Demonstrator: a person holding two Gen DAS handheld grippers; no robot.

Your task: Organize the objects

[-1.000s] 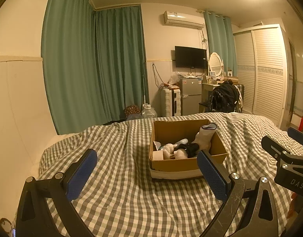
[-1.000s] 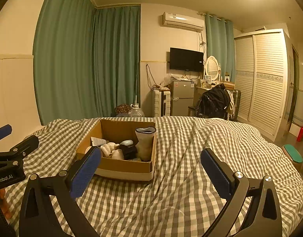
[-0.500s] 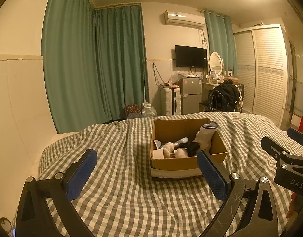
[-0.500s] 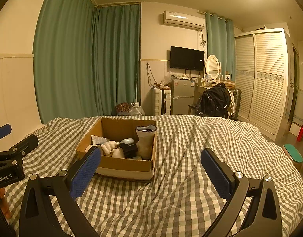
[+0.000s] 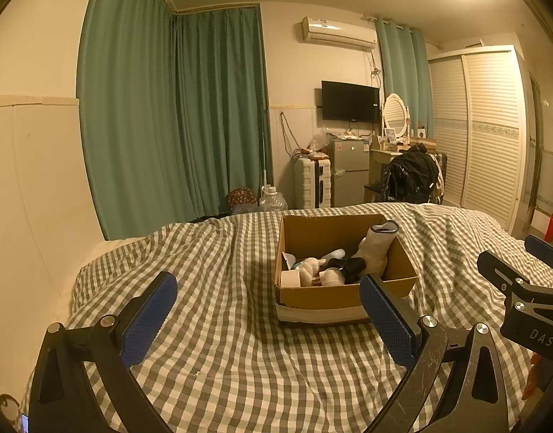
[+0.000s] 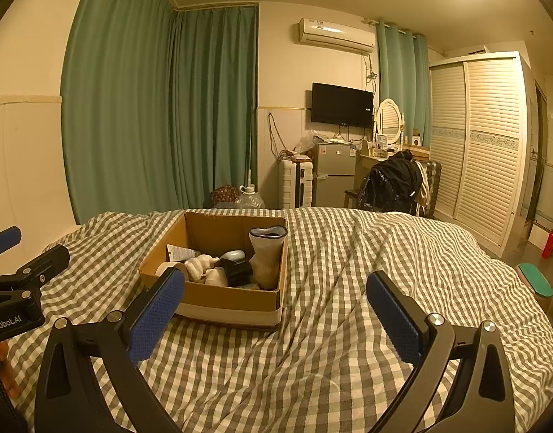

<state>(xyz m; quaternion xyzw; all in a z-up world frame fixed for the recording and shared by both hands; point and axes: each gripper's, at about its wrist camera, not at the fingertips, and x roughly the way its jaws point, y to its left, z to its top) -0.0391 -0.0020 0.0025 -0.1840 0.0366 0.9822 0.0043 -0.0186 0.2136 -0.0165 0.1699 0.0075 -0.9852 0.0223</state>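
An open cardboard box [image 5: 334, 292] [image 6: 226, 296] rests on the checked bed cover. Inside it lie a tall pale sock-like tube [image 5: 379, 249] [image 6: 267, 256], a white roll of tape [image 5: 290, 278], a white plush toy [image 6: 200, 265], a black object [image 6: 236, 272] and a few other small items. My left gripper [image 5: 267, 305] hovers open above the cover in front of the box, nothing between its blue pads. My right gripper [image 6: 274, 305] is open too, to the right of the box and empty. Each gripper shows at the edge of the other's view.
The checked bed cover [image 5: 222, 342] [image 6: 348, 324] spreads wide around the box. Beyond the bed stand green curtains [image 5: 175, 115], a small fridge [image 5: 350, 173], a white suitcase [image 5: 314, 184], a chair with a black jacket [image 6: 392, 184] and a louvred wardrobe [image 6: 482, 148].
Both views have tilted slightly upward, so the box sits a little lower and farther in each. Both grippers remain open and empty.
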